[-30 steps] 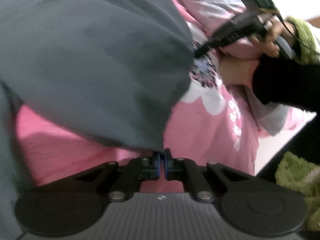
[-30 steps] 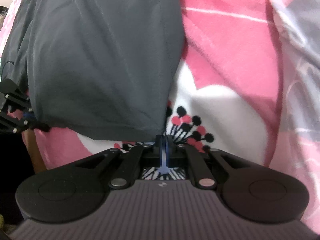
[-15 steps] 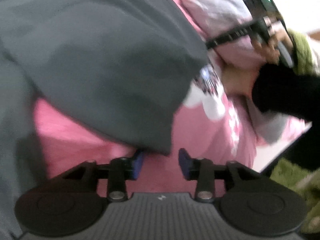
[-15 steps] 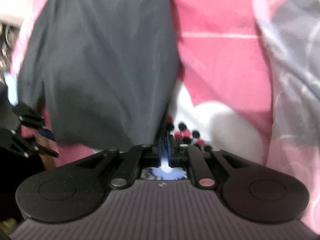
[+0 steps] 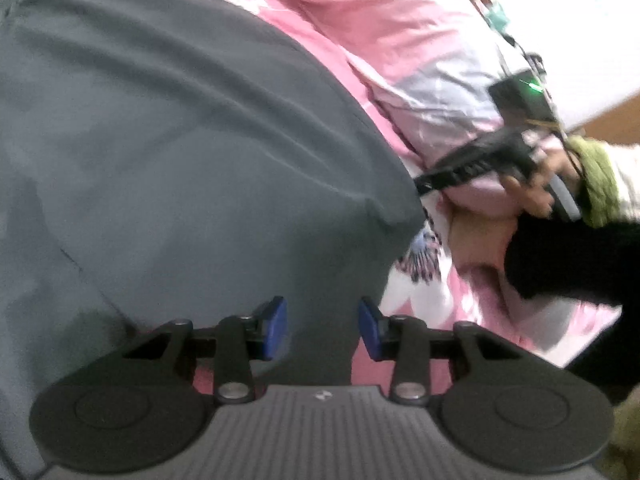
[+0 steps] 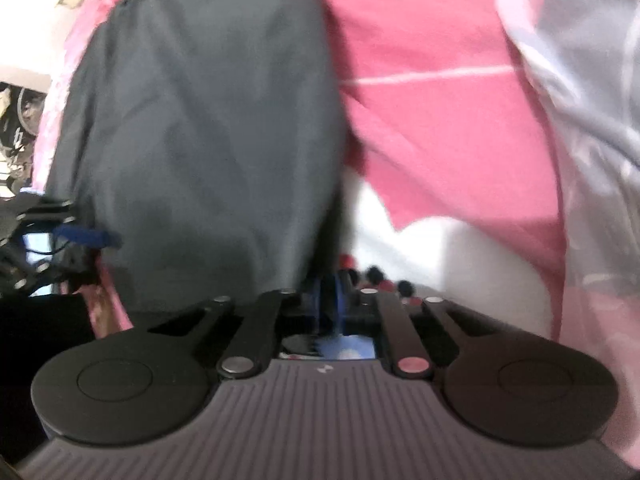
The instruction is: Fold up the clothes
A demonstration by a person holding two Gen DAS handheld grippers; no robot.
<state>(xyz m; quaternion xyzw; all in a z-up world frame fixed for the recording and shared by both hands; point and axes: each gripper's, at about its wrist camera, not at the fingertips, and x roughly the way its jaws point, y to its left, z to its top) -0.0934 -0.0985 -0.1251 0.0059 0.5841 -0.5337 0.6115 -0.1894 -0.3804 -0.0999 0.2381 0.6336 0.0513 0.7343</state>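
Grey garment [image 5: 180, 140] on pink blanket [image 6: 440, 120] | L gripper [image 5: 322, 322] released | R gripper [image 6: 330, 300] clamped on garment corner

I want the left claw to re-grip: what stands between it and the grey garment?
Nothing visible. The left claw is open, and the dark grey fabric garment lies directly ahead between its blue pads, spread over the pink floral bedspread.

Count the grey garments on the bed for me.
1: a grey garment spread on the pink bedding, its corner pinched by the right hand-held gripper. Others may lie hidden underneath.
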